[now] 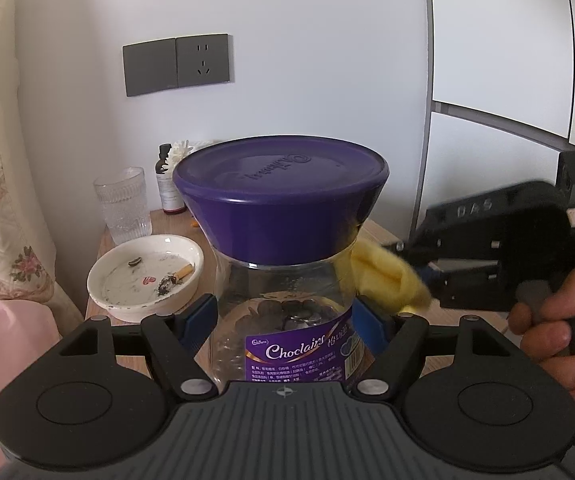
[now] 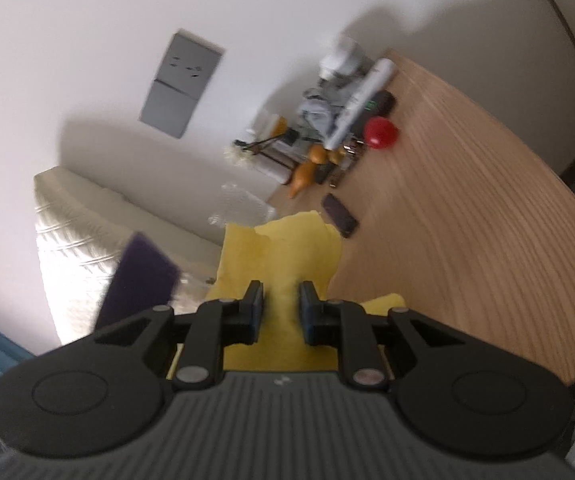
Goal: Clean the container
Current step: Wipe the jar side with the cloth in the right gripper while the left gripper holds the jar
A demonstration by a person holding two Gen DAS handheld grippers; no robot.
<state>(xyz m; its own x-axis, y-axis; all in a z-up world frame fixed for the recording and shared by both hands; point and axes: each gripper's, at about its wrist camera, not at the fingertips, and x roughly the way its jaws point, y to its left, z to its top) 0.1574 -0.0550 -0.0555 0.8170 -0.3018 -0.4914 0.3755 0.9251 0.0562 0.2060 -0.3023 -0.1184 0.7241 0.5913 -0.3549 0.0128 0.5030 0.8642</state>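
Left wrist view: the left tongs (image 1: pixel 285 320) are clenched on the clear body of the container (image 1: pixel 283 312), one blue pad on each side of it just below the neck; the container stands upright over the wooden tabletop (image 1: pixel 371 236), with its purple lid (image 1: pixel 281 196) on and dark round pieces visible inside. At the container's right shoulder, directly under the lid rim, a yellow cloth (image 1: pixel 383 280) touches the glass; it is carried by the right tongs (image 1: pixel 427 276), which enter from the right, motion-blurred, with the person's hand (image 1: pixel 555 332) on the grip. Right wrist view: the right tongs (image 2: pixel 281 312) grasp the yellow cloth (image 2: pixel 283 256) between narrowly spaced pads, and the cloth fans out ahead of them, hiding much of what lies beyond; the lid (image 2: pixel 139 280) appears as a blurred purple edge at left. Surroundings: a white dish (image 1: pixel 145 276) holding a cigarette butt and ash, a ribbed glass (image 1: pixel 123 204) and a small dark bottle (image 1: pixel 169 184) stand behind the container on the left; a phone (image 2: pixel 339 216) and a red object (image 2: pixel 381 132) lie farther off.
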